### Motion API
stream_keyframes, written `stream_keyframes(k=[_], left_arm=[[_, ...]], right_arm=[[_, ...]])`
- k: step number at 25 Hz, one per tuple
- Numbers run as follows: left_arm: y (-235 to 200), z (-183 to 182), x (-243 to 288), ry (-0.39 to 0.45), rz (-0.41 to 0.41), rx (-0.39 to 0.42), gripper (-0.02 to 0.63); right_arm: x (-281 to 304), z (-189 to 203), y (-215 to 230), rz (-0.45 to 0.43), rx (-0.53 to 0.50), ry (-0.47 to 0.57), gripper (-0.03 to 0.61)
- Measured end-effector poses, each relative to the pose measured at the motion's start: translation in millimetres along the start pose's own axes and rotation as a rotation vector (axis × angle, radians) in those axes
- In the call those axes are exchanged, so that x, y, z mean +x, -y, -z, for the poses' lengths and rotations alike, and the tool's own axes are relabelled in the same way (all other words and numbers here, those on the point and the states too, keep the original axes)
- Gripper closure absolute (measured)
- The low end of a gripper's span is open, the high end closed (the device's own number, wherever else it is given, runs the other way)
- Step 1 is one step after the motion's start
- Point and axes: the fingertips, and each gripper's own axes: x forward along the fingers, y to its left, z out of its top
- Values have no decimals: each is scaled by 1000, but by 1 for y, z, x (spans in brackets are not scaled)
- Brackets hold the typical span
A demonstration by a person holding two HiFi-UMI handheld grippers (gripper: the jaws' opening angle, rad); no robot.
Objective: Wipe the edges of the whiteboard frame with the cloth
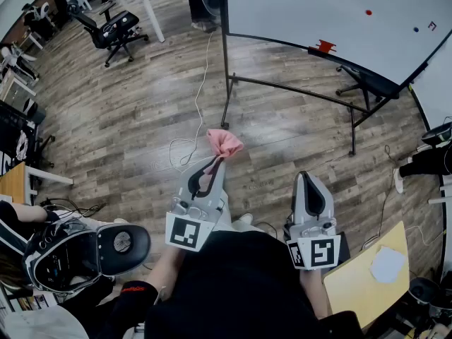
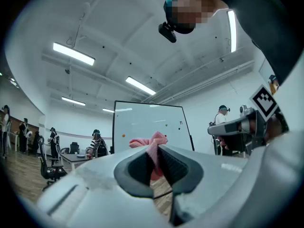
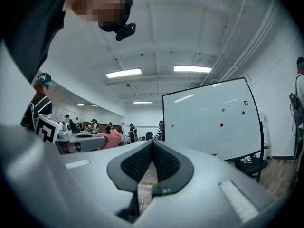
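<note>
Pink cloth (image 2: 153,141), one bunched piece, sits clenched between the jaws of the left tool (image 1: 215,162), and a crumpled tuft of it sticks out past the tips. The right tool (image 3: 152,145), the second of the two, has its jaws pressed together with nothing between them.

Both tools are held side by side, low in front of the person's dark-clothed body, with the marker cubes toward the person and the jaws pointing forward. The left one reaches a little further ahead than the right.

One whiteboard (image 1: 318,9) stands ahead of them on a black stand (image 1: 296,90), well apart from both tools and from the cloth. Its dark frame (image 1: 224,6) runs along the left and lower edges. In the head view three small dots (image 1: 368,12) show on the white surface: red, green and blue.

Grey-brown wooden floor (image 1: 127,119) lies beneath, with one thin white cable (image 1: 201,83) trailing across it.
</note>
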Motion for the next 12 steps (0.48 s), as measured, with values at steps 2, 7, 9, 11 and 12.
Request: stream_keyframes(k=[2,7,9,11,12], left_arm=[[6,1,-5,-2,1,7,597],[16,4,-7,-13,1,-1,597],[17,3,-6,-17,6,1,597],[18,-2,-1,-8,15,12,597],[18,-4,2,-3,19,17,597]], right_arm=[[-5,3,-2,-10,2,-3,578],[-9,5,-4,-32,-1,-10,578],[-10,1,-5,-36,-5,-4,578],[-10,-1,-2,-33,0,1,578],[-9,0,1,-30,6,1,578]])
